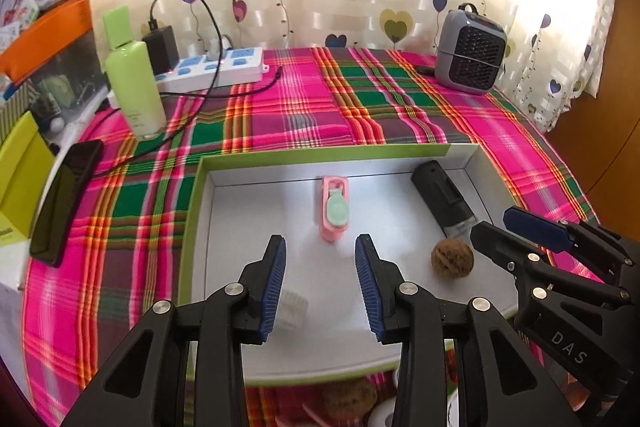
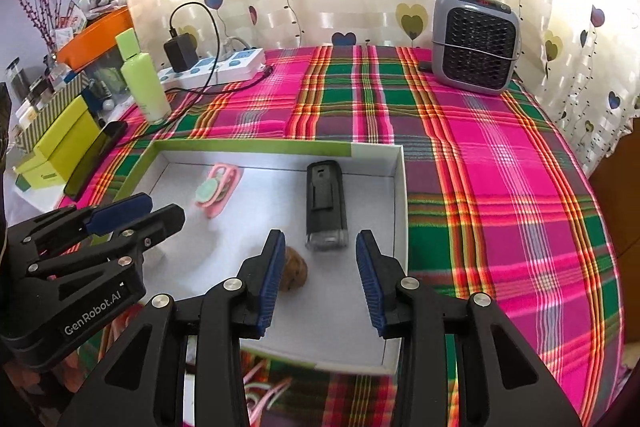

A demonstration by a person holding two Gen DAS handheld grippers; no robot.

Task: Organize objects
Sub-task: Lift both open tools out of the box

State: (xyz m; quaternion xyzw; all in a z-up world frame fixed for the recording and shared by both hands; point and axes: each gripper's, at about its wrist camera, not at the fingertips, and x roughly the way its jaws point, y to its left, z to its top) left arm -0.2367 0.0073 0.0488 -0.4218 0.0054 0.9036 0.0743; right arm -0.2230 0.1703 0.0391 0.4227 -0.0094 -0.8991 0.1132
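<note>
A shallow white box with a green rim [image 1: 200, 195] [image 2: 400, 187] lies on the plaid tablecloth. Inside it lie a pink and mint clip [image 1: 335, 209] [image 2: 218, 193], a black device [image 1: 442, 197] [image 2: 325, 205], a walnut [image 1: 452, 260] [image 2: 295, 269] and a small white ridged object [image 1: 294, 309]. My left gripper [image 1: 320, 283] [image 2: 162, 217] is open and empty above the box, just short of the clip. My right gripper [image 2: 320, 279] [image 1: 494, 233] is open and empty over the walnut and the device's near end.
A second walnut [image 1: 350, 399] and other small items lie before the box's near edge. A phone [image 1: 64, 199], green bottle [image 1: 134, 79], power strip [image 1: 216, 67] and lime box [image 2: 60, 143] stand left. A grey heater [image 2: 476, 43] stands back right.
</note>
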